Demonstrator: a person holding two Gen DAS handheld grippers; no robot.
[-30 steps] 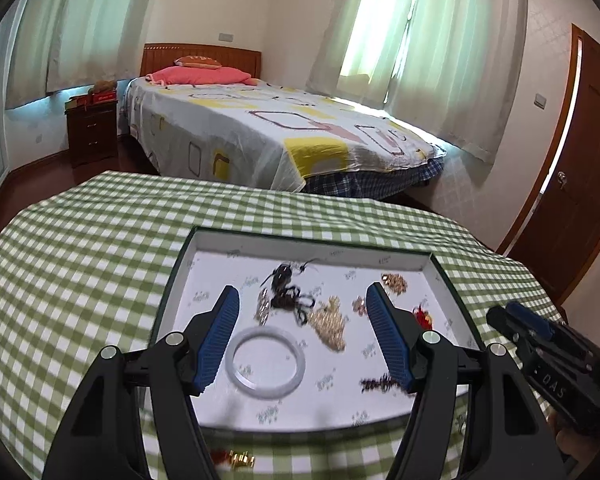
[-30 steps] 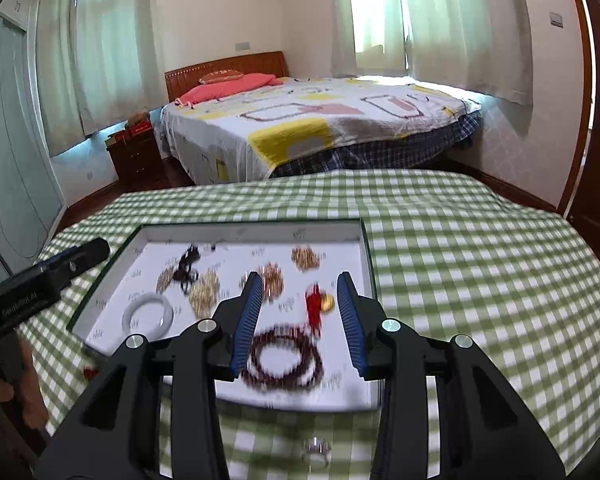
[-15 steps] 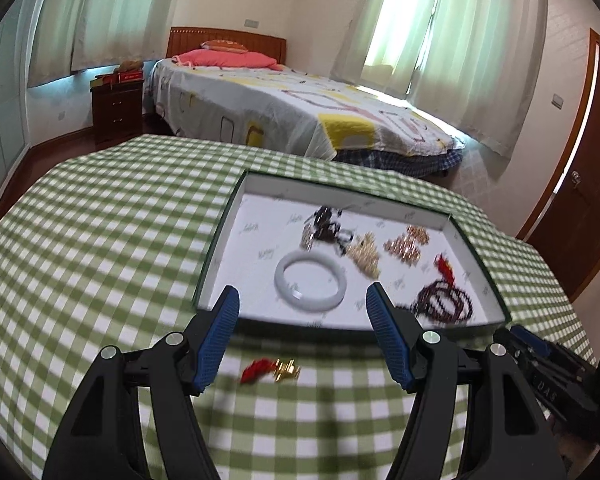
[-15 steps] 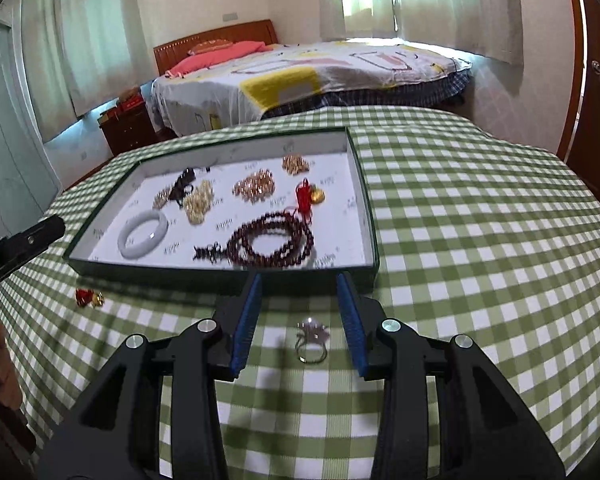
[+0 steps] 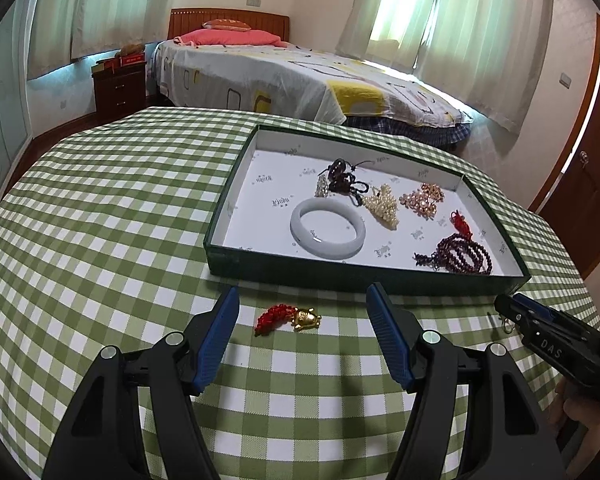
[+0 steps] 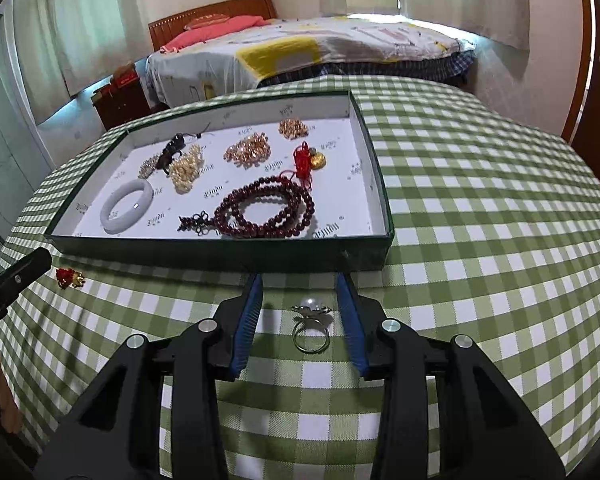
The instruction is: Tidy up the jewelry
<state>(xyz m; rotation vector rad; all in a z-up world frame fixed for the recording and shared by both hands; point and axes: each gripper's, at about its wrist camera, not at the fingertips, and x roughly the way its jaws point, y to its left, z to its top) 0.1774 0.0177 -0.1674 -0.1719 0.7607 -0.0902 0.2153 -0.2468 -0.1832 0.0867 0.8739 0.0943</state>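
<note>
A red-tasselled gold charm (image 5: 288, 318) lies on the checked cloth in front of the dark green tray (image 5: 340, 276). My left gripper (image 5: 303, 292) stands open just above it, one finger on each side, touching nothing. A silver ring with a pearl (image 6: 311, 326) lies on the cloth before the tray (image 6: 220, 252). My right gripper (image 6: 299, 280) straddles it, open, pads clear of the ring. In the tray lie a white bangle (image 5: 327, 232), a dark red bead bracelet (image 6: 268, 212), a second red and gold charm (image 6: 310, 160) and several small clusters.
The round table (image 5: 100, 220) has a green and white checked cloth that drops away at its edges. The right gripper's tip (image 5: 512, 308) shows at the lower right of the left wrist view, a hand behind it. A bed (image 5: 300, 80) stands beyond the table.
Both grippers drew back from above the tray and sank toward the cloth in front of it. The charm now lies between the left fingers, the ring between the right ones.
</note>
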